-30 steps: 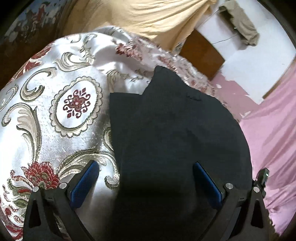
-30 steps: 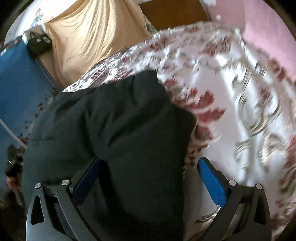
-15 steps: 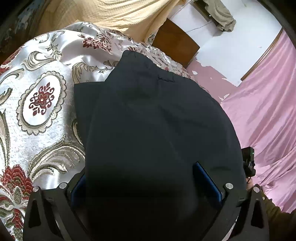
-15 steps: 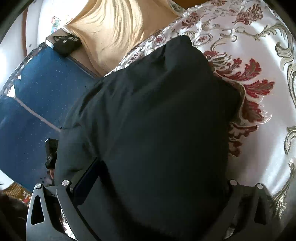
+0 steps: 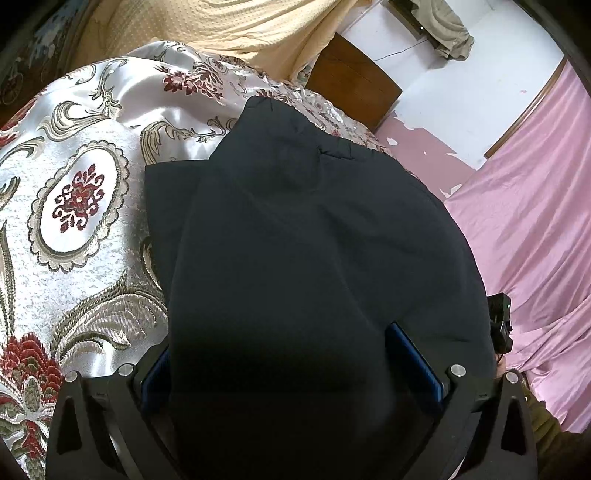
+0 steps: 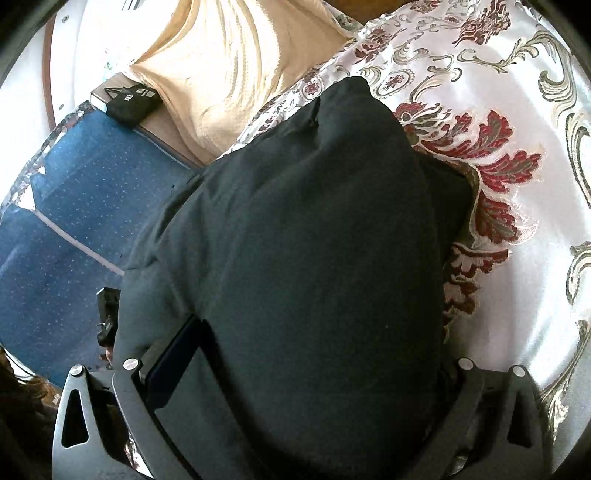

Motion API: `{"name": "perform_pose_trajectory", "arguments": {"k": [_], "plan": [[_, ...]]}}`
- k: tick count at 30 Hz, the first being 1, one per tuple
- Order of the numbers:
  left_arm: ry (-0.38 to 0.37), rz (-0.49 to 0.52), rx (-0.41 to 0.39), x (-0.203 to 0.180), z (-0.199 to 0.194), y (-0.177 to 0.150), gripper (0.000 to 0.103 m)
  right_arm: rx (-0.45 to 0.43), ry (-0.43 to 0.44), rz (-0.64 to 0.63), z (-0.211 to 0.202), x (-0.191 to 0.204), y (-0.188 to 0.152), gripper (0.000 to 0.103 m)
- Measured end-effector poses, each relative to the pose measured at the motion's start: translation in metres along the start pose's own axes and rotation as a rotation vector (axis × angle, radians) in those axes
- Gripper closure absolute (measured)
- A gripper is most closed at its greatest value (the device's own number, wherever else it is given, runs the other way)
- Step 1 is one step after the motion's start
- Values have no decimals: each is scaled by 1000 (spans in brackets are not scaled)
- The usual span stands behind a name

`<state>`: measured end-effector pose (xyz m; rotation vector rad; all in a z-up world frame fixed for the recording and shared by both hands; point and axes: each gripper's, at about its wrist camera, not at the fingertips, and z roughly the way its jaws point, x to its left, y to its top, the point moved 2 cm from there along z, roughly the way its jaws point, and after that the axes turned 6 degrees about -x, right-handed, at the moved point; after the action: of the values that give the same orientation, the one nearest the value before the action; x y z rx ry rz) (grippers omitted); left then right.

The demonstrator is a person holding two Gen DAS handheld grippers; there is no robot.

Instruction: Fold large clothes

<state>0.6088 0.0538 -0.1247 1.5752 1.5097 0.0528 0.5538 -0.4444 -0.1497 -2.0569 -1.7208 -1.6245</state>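
A large black garment (image 5: 306, 240) lies on a white bedspread with red and gold flowers (image 5: 77, 192). It fills the middle of both views, and also shows in the right wrist view (image 6: 306, 240). My left gripper (image 5: 291, 362) has its jaws wide apart, and the black cloth bulges up between them and over the fingers. My right gripper (image 6: 306, 373) also stands wide apart, with the cloth piled between its jaws and hiding the right finger. Neither gripper pinches the cloth.
A cream blanket (image 5: 236, 33) lies at the head of the bed. A pink curtain (image 5: 535, 229) hangs to the right in the left wrist view. A blue mat (image 6: 74, 221) and a black box (image 6: 133, 103) lie left of the bed in the right wrist view.
Both grippers have moved forward over the garment. The black cloth now bulges between the jaws and covers more of the fingers. The jaws stay wide apart.
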Motion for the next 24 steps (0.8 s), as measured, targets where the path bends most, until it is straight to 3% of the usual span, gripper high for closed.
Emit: {"name": "perform_pose_trajectory", "arguments": {"k": [11,15,17,19,22,24], "plan": [[-8,-4,-1,3,-2,-2,0,12,-80,34,1,15,-9,1],[31,-6,25,-2,-2,-1,0,41,-160,90,5,24,-8,1],[70,3,61,-10,-3,-1,15,44,-196,113,7,32,-7,2],[126,37,69,-23,-9,2,42,51,-242,97,7,45,-7,11],[199,-2,68,-35,-19,5,68,44,-264,94,0,58,-9,37],[225,-2,44,-49,-29,9,77,18,-261,110,-12,63,-10,62]]}}
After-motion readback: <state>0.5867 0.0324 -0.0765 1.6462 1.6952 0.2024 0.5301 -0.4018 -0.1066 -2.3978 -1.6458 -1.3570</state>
